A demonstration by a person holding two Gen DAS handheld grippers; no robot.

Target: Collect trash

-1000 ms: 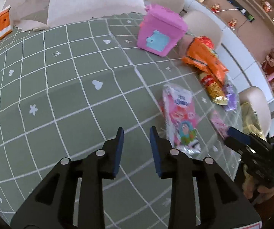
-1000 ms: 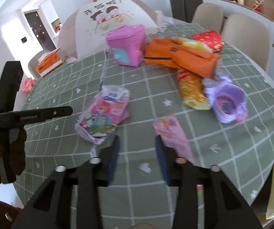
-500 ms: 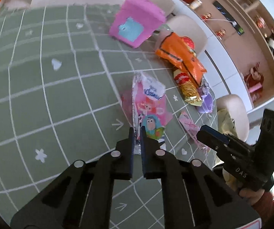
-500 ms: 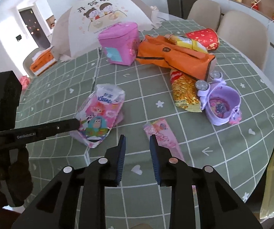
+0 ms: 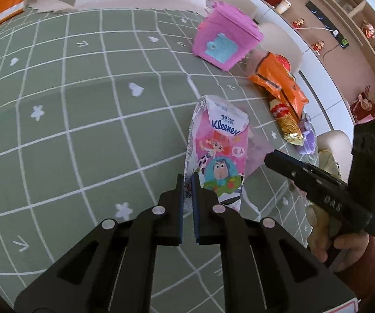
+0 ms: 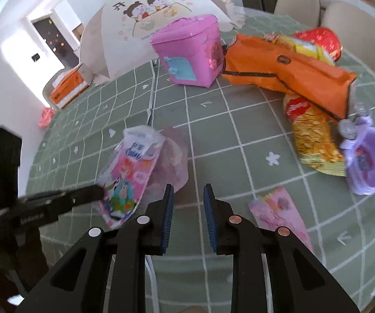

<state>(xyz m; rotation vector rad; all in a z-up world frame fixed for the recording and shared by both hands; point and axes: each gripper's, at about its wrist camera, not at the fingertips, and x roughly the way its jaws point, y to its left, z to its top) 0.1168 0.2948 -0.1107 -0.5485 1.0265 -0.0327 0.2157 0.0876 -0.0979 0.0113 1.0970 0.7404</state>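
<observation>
A pink Kleenex tissue wrapper with cartoon figures lies on the green checked tablecloth. My left gripper is shut on the wrapper's near edge. The right wrist view shows the same pinch from the side, left gripper on wrapper. My right gripper hovers just right of that wrapper, its jaws closing with nothing between them. A thin pale pink film lies under and beyond the wrapper. The pink toy bin stands at the far side.
A flat pink sachet lies to the right of my right gripper. Further right are an orange bag, a gold snack bag, a purple cup and a red cup. A white food cover stands behind the bin.
My left gripper went from open to shut on the tissue wrapper's near edge. My right gripper slid left, away from the flat sachet toward the wrapper, and its jaws narrowed.
</observation>
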